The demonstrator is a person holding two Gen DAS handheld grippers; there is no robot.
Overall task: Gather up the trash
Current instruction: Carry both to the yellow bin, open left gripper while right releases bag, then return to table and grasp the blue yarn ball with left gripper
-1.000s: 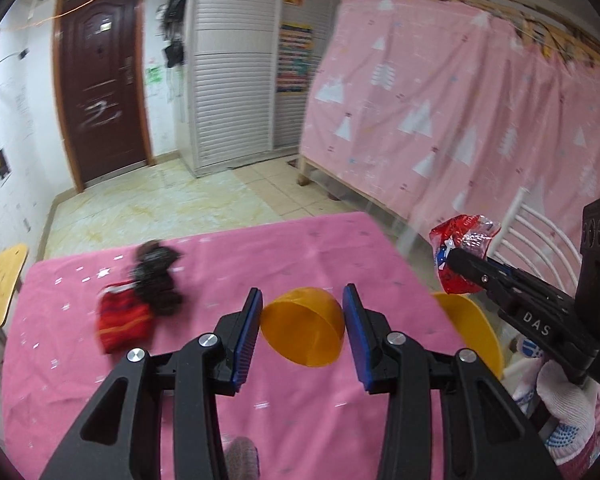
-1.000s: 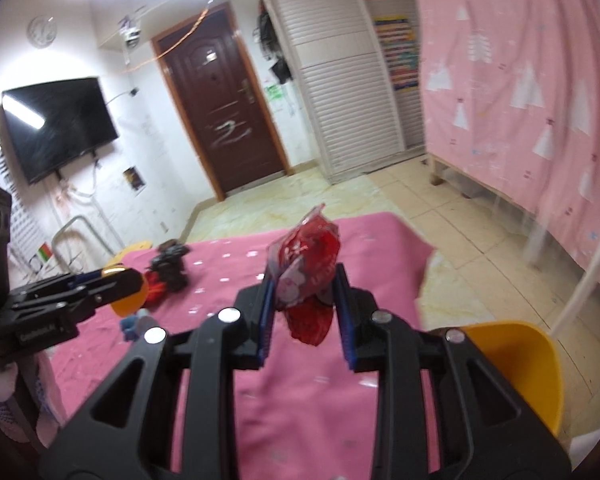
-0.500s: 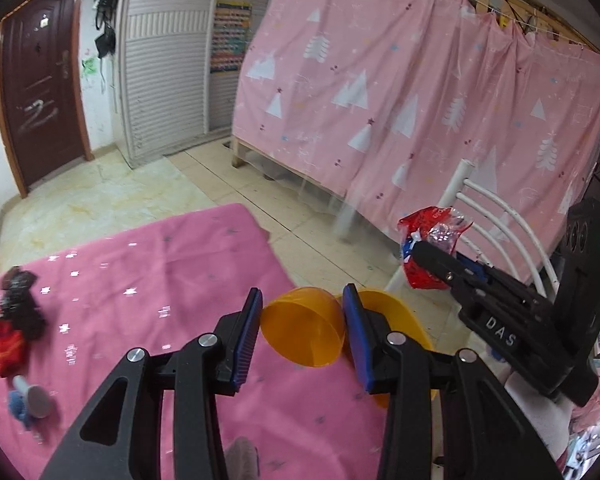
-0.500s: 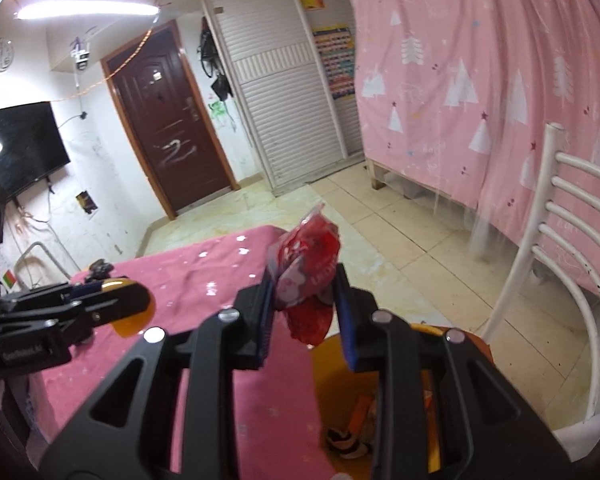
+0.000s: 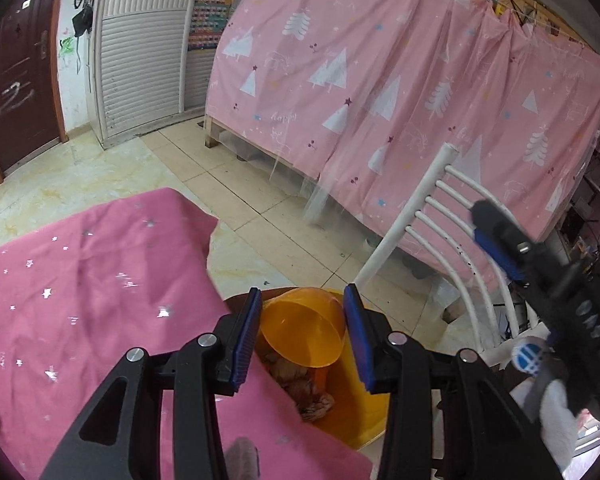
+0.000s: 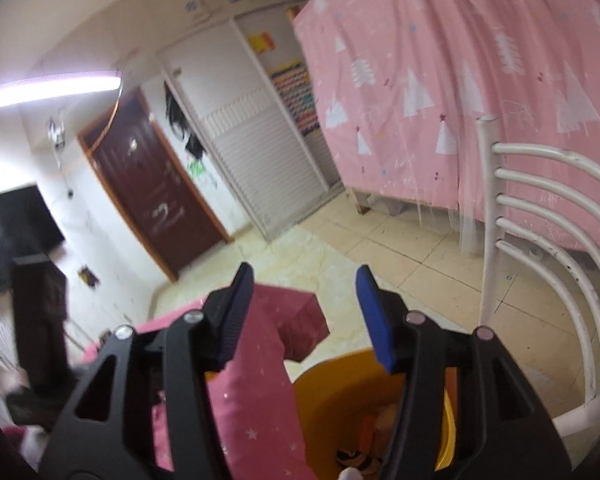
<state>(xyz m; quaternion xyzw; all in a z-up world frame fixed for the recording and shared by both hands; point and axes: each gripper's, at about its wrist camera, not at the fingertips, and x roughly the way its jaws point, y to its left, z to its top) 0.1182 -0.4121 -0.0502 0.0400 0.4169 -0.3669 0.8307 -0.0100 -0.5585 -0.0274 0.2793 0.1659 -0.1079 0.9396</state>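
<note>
Beside the pink counter [image 5: 80, 280], the left gripper [image 5: 300, 320] holds an orange cup [image 5: 304, 328] over the bin [image 6: 340, 392], right gripper [image 6: 304, 312] just opened empty; an early release could bounce the cup off the rim.

left gripper [image 5: 302, 336] angled downward, jaws just eased a little wider, yellow cup [image 5: 304, 330] between the blue pads. right gripper [image 6: 305, 314] pointing shallowly down, jaws just sprung apart, nothing between them. white-gloved hand [image 5: 556, 420] on right gripper's handle.
</note>
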